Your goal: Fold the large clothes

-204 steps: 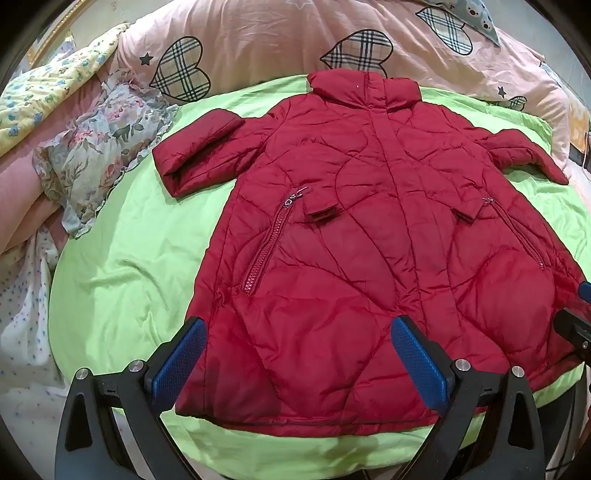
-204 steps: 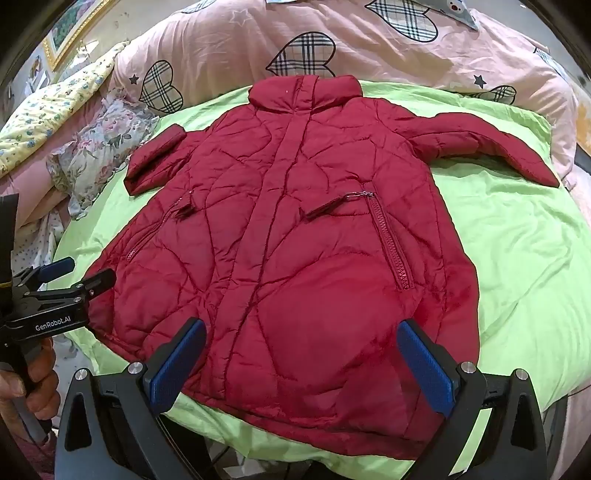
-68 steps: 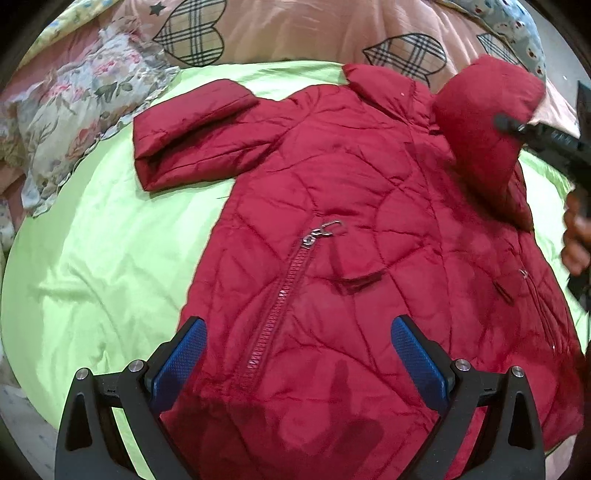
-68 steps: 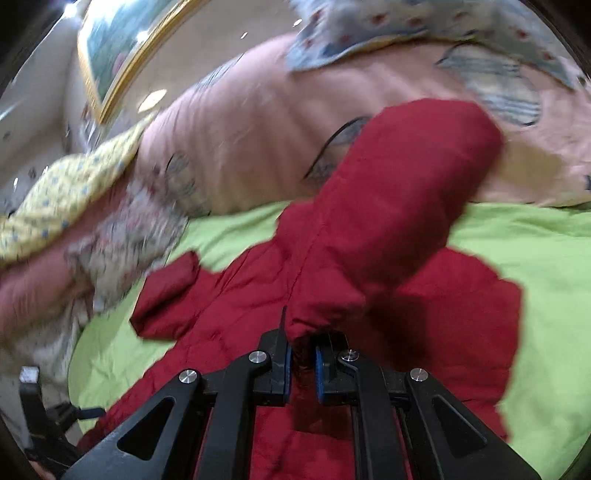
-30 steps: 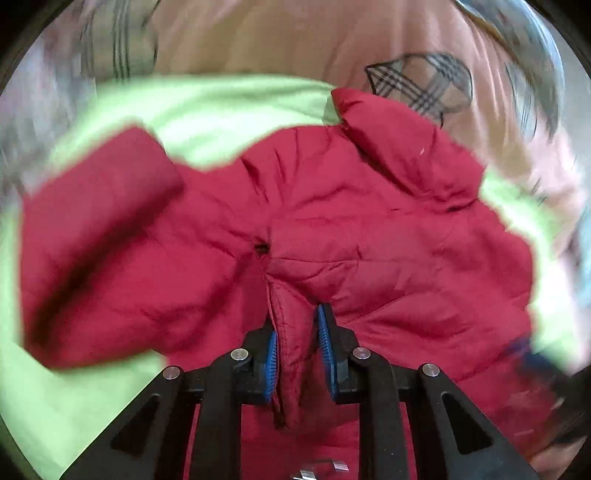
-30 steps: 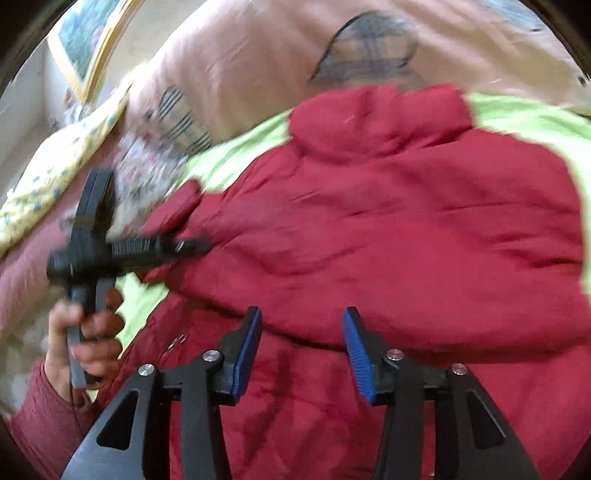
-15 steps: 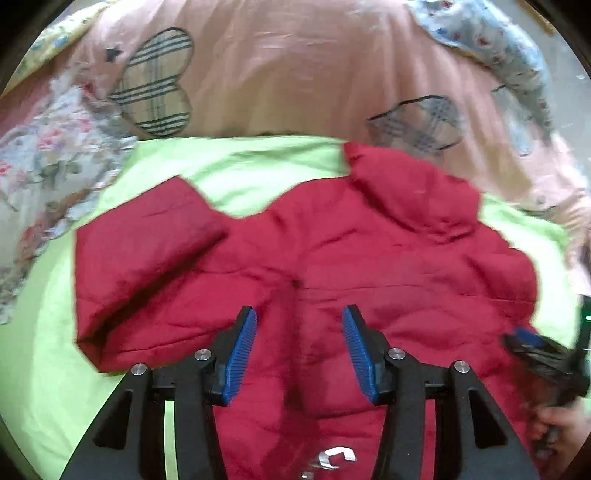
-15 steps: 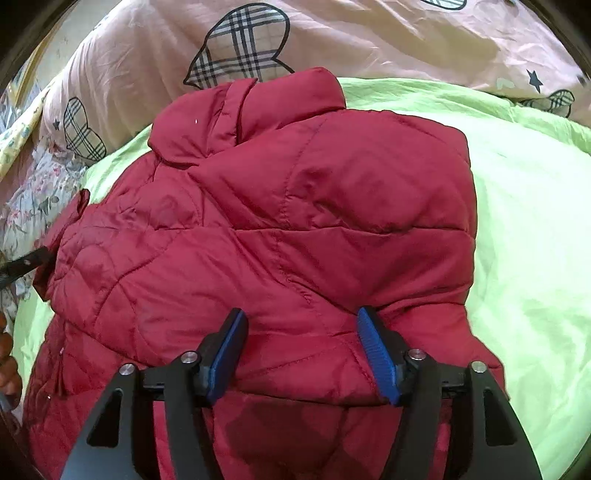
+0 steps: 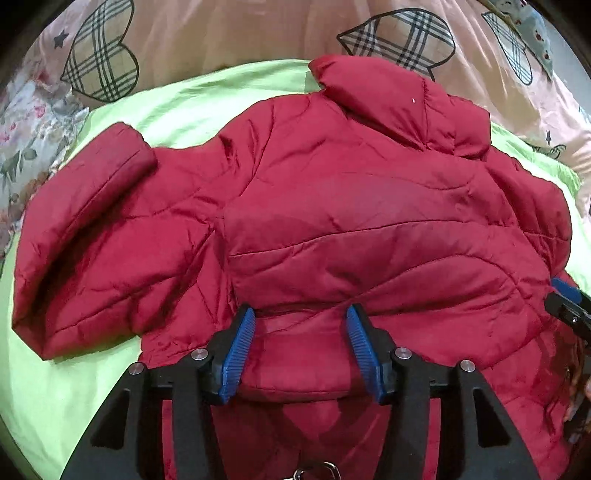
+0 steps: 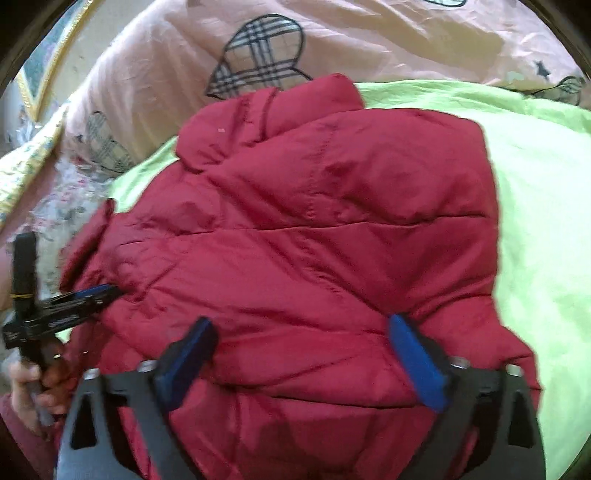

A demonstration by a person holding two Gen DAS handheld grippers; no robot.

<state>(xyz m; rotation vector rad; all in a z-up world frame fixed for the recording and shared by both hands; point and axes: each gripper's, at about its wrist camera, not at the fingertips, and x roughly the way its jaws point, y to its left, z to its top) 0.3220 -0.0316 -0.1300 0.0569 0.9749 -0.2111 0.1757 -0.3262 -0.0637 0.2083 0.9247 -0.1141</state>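
From the left wrist view, the red padded coat (image 9: 351, 221) lies on the green sheet (image 9: 74, 387) of a bed, collar toward the pink quilt (image 9: 240, 33). One sleeve (image 9: 388, 266) is already folded across the chest; the other sleeve (image 9: 85, 236) is doubled near the coat's side. The left hand-held gripper (image 9: 299, 343) hovers over the folded cuff, its jaws opening, nothing pinched between the blue pads. To do this step well, it should probably lift straight off so the puffy cloth does not drag.

From the right wrist view, the right hand-held gripper (image 10: 306, 362) stands over the coat's middle, its jaws opening wide and gripping nothing. The padding looks springy, so pressing the fold flat would likely help.
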